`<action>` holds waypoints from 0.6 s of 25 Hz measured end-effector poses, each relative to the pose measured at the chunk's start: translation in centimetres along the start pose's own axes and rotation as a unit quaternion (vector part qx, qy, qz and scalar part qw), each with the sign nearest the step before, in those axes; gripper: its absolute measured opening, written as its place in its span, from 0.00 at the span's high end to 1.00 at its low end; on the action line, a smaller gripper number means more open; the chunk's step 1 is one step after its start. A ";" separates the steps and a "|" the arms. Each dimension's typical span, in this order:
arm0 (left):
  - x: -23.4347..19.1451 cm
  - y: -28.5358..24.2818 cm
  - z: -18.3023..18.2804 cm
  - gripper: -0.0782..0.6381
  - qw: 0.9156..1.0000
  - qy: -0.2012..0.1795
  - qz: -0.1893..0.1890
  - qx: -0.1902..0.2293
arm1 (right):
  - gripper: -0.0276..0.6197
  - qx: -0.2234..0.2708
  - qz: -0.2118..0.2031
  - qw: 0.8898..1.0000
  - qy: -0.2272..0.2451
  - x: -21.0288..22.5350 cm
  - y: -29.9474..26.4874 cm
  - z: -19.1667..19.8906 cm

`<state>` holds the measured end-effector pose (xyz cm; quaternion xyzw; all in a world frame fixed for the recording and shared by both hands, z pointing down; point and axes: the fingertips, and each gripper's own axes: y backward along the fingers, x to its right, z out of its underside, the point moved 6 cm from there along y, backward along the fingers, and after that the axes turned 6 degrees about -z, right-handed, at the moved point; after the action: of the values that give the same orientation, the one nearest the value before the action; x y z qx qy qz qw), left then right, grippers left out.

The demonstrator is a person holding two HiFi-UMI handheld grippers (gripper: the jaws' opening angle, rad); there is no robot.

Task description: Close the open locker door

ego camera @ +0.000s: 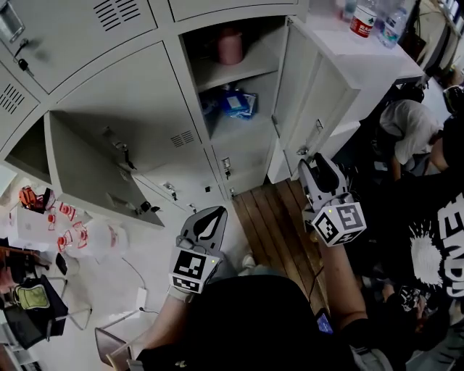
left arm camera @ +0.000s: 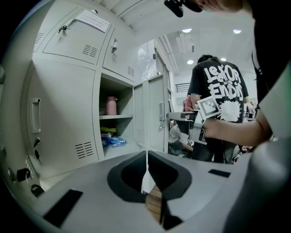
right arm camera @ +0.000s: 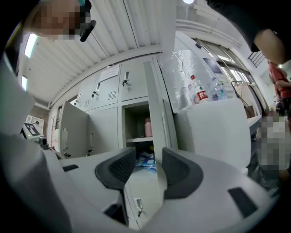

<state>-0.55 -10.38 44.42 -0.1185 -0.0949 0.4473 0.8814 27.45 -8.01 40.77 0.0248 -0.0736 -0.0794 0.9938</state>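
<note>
Right gripper [ego camera: 317, 165] spread, just beside open locker door [ego camera: 319, 94] edge | left gripper [ego camera: 214, 214] pressed together, empty

Holds a bank of pale grey metal lockers [ego camera: 109, 80] above a white floor [ego camera: 156, 243] with a strip of brown wooden planks [ego camera: 272, 217], a white counter [ego camera: 362, 59] bearing water bottles [ego camera: 364, 18], a slatted white ceiling [right arm camera: 113, 32] with round lamps [left arm camera: 187, 30] lit, and large windows [right arm camera: 227, 63] at the right.
</note>
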 end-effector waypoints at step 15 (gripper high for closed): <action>-2.4 4.0 1.8 0.85 0.997 0.023 -0.073 -0.013 | 0.68 -0.018 -0.130 0.991 0.005 -7.5 -5.6 1.2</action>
<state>-5.50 -9.79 44.81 -0.1330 -0.0884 0.3778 0.9120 19.12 -12.35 40.60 0.0166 -0.0632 -0.2093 0.9757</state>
